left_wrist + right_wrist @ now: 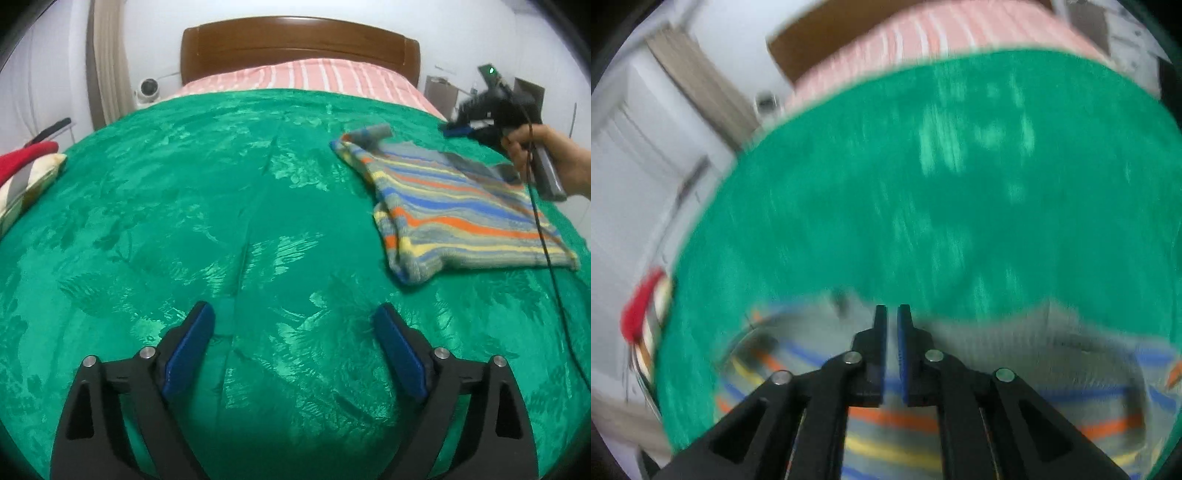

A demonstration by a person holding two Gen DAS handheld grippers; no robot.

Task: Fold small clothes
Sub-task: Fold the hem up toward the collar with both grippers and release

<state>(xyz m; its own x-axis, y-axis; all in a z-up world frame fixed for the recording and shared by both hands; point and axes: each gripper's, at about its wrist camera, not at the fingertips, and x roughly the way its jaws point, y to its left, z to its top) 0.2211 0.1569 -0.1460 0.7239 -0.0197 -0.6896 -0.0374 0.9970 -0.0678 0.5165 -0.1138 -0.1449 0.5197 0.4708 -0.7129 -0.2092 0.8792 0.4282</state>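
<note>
Left hand-held gripper: its jaws stand wide apart over bare green bedspread near the foot edge of the bed. Nothing lies between its blue pads, and they touch no cloth.

Right hand-held gripper: its jaws stand narrow, with only a thin slit between the blue pads. No cloth is visible in that slit. The right wrist view is smeared by motion blur, so fine contact cannot be judged. In the left wrist view this gripper appears as a blurred black body above the right edge of the bed, carried by a hand, with a black cable hanging from it across the garment.

Task item: a striped knit sweater in grey, blue, orange and yellow bands. It lies flat on the bedspread along the right edge of the bed, about midway between head and foot, with one grey cuff pointing toward the headboard. In the right wrist view the same garment fills the lower part of the picture beneath the fingers.

Surroundings:
- A wooden headboard stands at the head edge of the bed.
- A pink striped cover lies just beyond the bedspread at the head edge.
- A red and white cloth pile rests at the left edge of the bed, well apart from the sweater.
- A small white dome camera sits beside the head-left corner.
</note>
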